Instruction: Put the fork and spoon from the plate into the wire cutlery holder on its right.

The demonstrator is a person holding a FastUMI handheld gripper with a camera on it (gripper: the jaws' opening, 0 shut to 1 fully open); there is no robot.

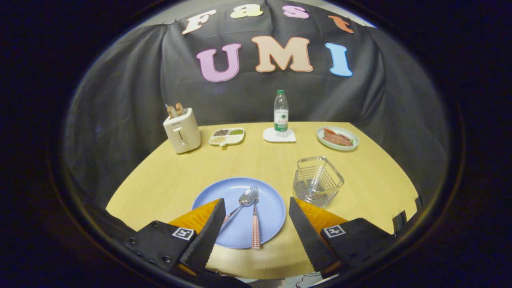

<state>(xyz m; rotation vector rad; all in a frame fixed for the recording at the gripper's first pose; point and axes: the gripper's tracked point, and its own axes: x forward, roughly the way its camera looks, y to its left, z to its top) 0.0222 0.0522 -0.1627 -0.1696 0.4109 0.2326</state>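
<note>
A fork (255,218) and spoon (240,204) with red-checked handles lie on a blue plate (272,208), bowl and tines side by side, between the spread fingers of the gripper (256,208), which holds nothing. The wire holder (318,181) stands just right of the plate. The left finger (208,232) hides the spoon's handle end.

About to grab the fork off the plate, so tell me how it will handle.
The fork looks stiff, with a metal head and a slim patterned handle, so it should not bend. It lies flat on the smooth blue plate, touching the spoon, so it may slide or nudge the spoon. The gripper hovers above with its jaws open.
</note>
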